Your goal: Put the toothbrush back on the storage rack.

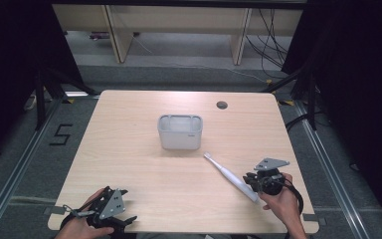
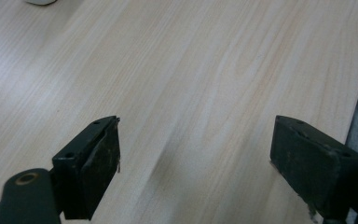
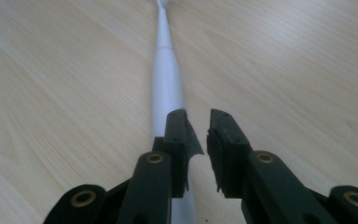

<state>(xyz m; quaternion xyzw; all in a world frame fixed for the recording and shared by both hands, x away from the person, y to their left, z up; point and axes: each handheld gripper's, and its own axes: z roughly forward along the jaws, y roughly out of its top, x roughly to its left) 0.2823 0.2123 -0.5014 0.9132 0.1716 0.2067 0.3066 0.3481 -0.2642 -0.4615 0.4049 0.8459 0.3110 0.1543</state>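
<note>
Evidently lining up a grab, the right gripper point(image 3: 198, 128) hovered slightly parted over the toothbrush point(image 1: 231, 177), whose head pointed toward ten o'clock at the bin point(image 1: 179, 131).

Both grippers black: left gripper point(image 1: 110, 213) and right gripper point(image 1: 261, 180) each topped by grey three-cornered plate, black cable trailing; brass-coloured rivets on jaw arms.

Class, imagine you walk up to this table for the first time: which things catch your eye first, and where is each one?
A white electric toothbrush lies diagonally on the right half of the wooden table, its brush head pointing toward a grey bin at the table's middle. The right gripper hovers over the toothbrush's handle end, jaws slightly apart, the handle under its left jaw. The left gripper waits wide open at the near left edge.
</note>
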